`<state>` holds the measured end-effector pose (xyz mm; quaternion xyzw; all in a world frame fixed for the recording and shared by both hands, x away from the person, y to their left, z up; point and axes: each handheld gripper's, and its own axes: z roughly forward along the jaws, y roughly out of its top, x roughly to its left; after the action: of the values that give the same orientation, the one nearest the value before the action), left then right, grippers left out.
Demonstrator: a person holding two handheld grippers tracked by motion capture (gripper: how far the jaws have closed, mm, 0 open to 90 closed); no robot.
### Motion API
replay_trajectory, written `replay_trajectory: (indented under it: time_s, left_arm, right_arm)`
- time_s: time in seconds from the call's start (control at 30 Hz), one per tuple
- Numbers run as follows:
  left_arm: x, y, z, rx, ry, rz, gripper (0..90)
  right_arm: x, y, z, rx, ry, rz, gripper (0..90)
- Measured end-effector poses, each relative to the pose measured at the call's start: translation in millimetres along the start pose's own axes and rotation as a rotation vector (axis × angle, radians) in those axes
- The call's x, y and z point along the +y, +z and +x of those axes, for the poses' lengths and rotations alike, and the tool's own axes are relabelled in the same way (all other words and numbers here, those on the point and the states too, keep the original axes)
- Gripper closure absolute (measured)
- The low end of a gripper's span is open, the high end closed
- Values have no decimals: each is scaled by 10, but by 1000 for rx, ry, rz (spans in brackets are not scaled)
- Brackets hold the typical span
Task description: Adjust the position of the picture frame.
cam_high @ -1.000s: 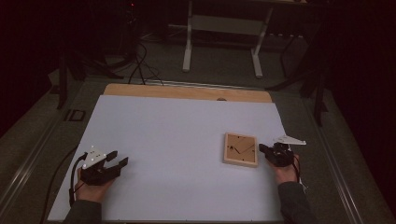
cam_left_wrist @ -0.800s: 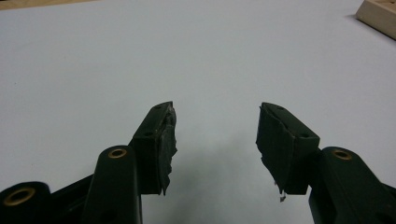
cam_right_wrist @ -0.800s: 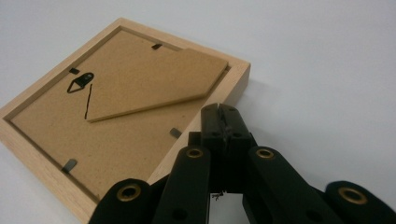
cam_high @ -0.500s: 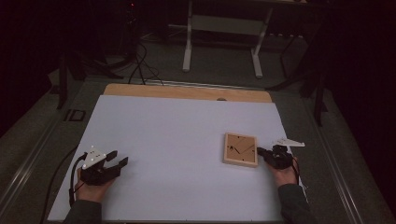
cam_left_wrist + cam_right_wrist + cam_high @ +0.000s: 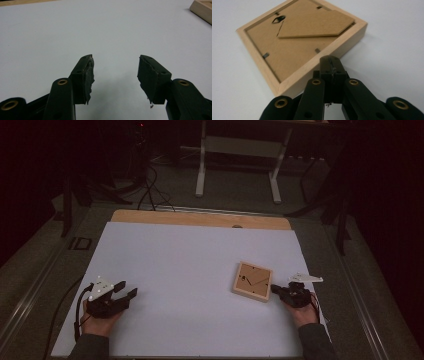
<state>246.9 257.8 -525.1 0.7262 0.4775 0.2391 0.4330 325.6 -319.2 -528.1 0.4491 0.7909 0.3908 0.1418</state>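
Pushing with clenched fingers, the right gripper (image 5: 329,65) is nudging the face-down picture frame (image 5: 299,42); the left gripper (image 5: 115,72) is waiting released. Next likely calls for repositioning it across the bench (image 5: 190,260).

right gripper (image 5: 276,290) | edged closer, closed jaws now against picture frame (image 5: 252,281) edge

The table (image 5: 200,219) is covered by a white sheet (image 5: 190,285), with a wooden strip left bare along its far edge. A wooden picture frame (image 5: 252,281) is laid face down on the sheet, near the right edge.
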Motion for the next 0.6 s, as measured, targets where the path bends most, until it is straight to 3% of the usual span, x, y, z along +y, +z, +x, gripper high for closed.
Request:
replay_trajectory:
  time_s: [0.6]
  left_arm:
    - [1,-3,2,4,-1,-4,460]
  right_arm:
    - [77,110,495,102,-159,43,897]
